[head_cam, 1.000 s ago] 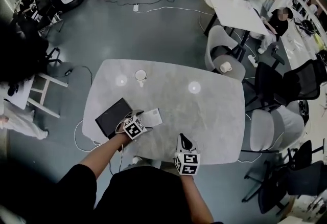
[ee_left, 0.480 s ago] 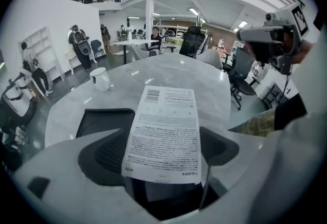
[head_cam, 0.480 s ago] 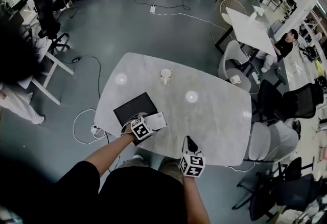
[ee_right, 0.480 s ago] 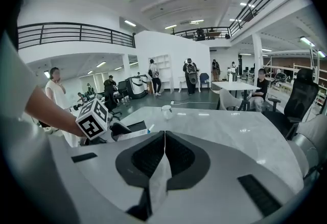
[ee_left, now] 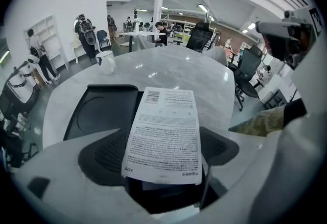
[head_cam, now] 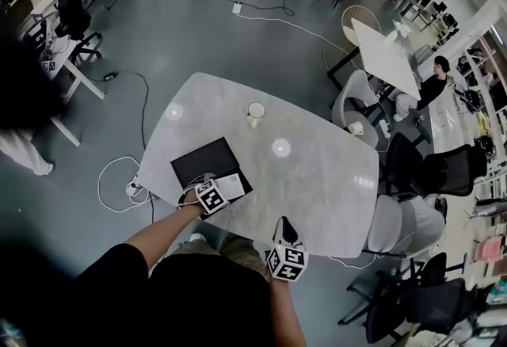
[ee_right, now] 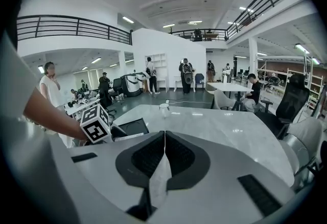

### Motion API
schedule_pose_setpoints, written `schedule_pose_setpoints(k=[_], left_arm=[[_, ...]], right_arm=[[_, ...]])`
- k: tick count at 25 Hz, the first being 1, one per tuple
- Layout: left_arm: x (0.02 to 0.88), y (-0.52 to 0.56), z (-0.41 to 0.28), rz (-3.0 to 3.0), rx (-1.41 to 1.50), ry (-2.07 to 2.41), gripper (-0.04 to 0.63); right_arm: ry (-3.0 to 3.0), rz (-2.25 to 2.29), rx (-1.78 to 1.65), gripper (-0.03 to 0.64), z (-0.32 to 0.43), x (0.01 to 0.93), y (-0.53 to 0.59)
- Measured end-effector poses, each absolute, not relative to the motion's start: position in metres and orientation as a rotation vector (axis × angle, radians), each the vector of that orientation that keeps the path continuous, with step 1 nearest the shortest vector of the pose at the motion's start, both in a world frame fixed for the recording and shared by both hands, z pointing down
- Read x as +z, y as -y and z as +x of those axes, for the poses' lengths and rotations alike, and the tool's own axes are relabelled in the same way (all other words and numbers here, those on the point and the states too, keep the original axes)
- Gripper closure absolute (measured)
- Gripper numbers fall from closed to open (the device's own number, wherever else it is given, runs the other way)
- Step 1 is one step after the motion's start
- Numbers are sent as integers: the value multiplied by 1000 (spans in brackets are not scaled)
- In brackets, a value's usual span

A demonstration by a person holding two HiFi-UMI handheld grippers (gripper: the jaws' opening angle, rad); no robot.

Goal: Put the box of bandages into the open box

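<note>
The box of bandages (ee_left: 166,133) is a flat white carton with printed text, and my left gripper (ee_left: 163,150) is shut on its near end. In the head view the bandage box (head_cam: 232,184) hangs over the near right corner of the open black box (head_cam: 200,161), which lies flat on the grey table. In the left gripper view, the black box (ee_left: 99,113) shows its shallow tray just ahead and to the left. My right gripper (head_cam: 285,226) is at the table's front edge. Its jaws (ee_right: 164,154) are shut and hold nothing.
A white mug (head_cam: 255,112) stands at the table's far side. The marble table (head_cam: 317,179) stretches to the right of the black box. Grey and black chairs (head_cam: 400,219) crowd the right side. A cable (head_cam: 119,183) lies on the floor at left.
My left gripper has carried the bandage box leftward, from beside the black box to over its near right corner. The right gripper has kept its place at the front edge.
</note>
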State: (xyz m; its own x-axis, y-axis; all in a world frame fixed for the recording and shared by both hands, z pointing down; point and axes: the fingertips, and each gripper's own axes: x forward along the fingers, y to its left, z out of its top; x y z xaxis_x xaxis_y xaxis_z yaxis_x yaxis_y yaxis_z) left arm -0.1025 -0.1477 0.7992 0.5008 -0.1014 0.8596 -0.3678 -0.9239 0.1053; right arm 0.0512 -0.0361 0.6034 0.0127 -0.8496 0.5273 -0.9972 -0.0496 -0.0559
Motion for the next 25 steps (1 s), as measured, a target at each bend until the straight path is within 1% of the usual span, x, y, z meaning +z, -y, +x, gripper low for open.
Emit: schedule_pose_setpoints(k=[4,10,16,25], left_arm=[[818,146,-94,2428,1443,400,146],[826,161,-84,2324,1338,545,146],[828,164,-80,2286,1377,665,146],[830,162,-74,2262,1399,727,146]], right_arm=[[1880,1981,637,603,74,608,36],[1918,1947,678,603,93,619,64],[1983,1873,676,604,102,620,100],[2042,1765,683,604,109,628,136]])
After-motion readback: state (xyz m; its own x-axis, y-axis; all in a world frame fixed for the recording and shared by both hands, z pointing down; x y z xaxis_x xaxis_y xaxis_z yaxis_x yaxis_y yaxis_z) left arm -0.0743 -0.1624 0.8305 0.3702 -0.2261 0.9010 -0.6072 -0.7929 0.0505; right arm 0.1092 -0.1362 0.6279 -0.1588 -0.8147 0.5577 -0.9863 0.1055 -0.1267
